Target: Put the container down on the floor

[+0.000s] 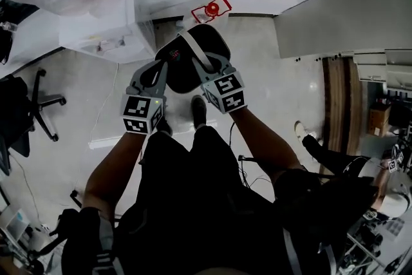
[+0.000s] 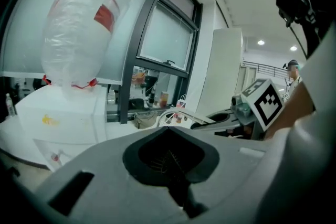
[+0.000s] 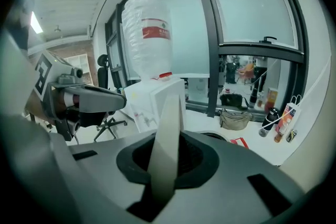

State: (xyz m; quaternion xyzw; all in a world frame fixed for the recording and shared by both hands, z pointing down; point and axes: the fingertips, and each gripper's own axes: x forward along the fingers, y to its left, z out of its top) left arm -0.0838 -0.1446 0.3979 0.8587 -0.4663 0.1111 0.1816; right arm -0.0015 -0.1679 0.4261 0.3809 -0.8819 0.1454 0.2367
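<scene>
The black container (image 1: 185,73) hangs in the air between the two claws, up above the floor (image 1: 277,106). The right claw (image 1: 207,66) pinches its pale strap (image 3: 167,134), which sticks up from between the jaws. The left claw (image 1: 161,71) looks shut on the container's dark edge on the other side.

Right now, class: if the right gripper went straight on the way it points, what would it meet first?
Probably the black container: the right gripper holds its pale strap between the jaws, and the container's body seems to lie just ahead.
</scene>
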